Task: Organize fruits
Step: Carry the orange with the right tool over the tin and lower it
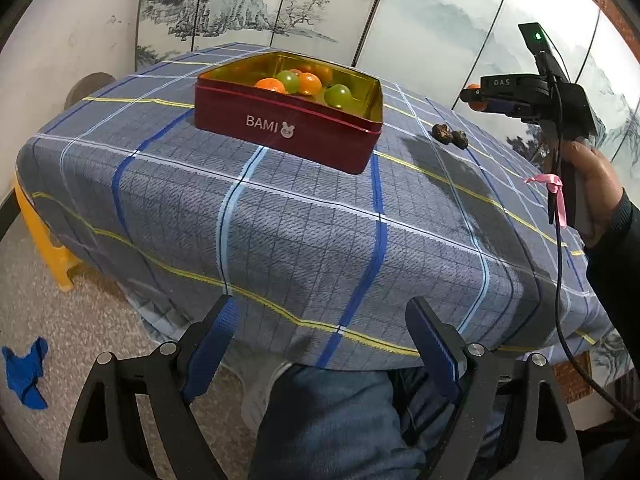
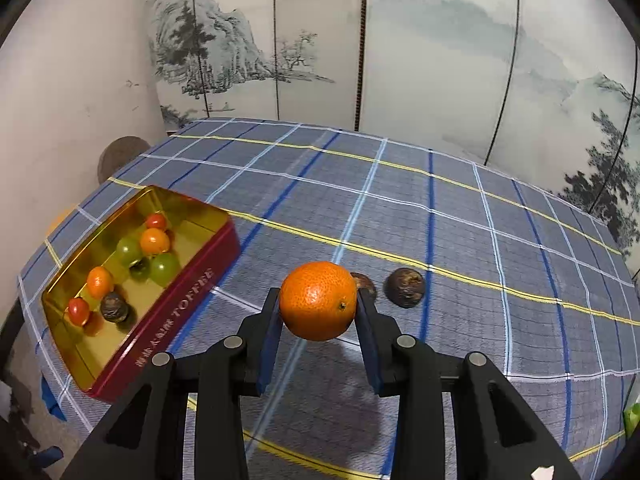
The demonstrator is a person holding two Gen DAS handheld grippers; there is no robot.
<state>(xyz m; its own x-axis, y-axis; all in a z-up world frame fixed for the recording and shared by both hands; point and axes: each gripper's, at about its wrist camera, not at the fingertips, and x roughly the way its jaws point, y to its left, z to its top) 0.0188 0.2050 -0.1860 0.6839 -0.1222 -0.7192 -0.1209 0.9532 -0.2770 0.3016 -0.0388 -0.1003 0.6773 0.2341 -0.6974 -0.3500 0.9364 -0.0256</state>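
Observation:
My right gripper (image 2: pixel 318 304) is shut on an orange mandarin (image 2: pixel 318 300) and holds it above the checked tablecloth, right of the red tin (image 2: pixel 176 312). It also shows in the left wrist view (image 1: pixel 474 98), high at the right. The tin (image 1: pixel 288 128) has a gold inside and holds several fruits: orange, green, red and one dark brown. Two dark brown fruits (image 2: pixel 406 287) lie on the cloth just beyond the mandarin; they also show in the left wrist view (image 1: pixel 450 136). My left gripper (image 1: pixel 322 320) is open and empty, off the table's near edge.
A painted folding screen (image 2: pixel 400 52) stands behind the table. A yellow stool (image 1: pixel 40 240) and a blue cloth scrap (image 1: pixel 26 372) are on the floor at the left. The person's legs (image 1: pixel 340 420) are under my left gripper.

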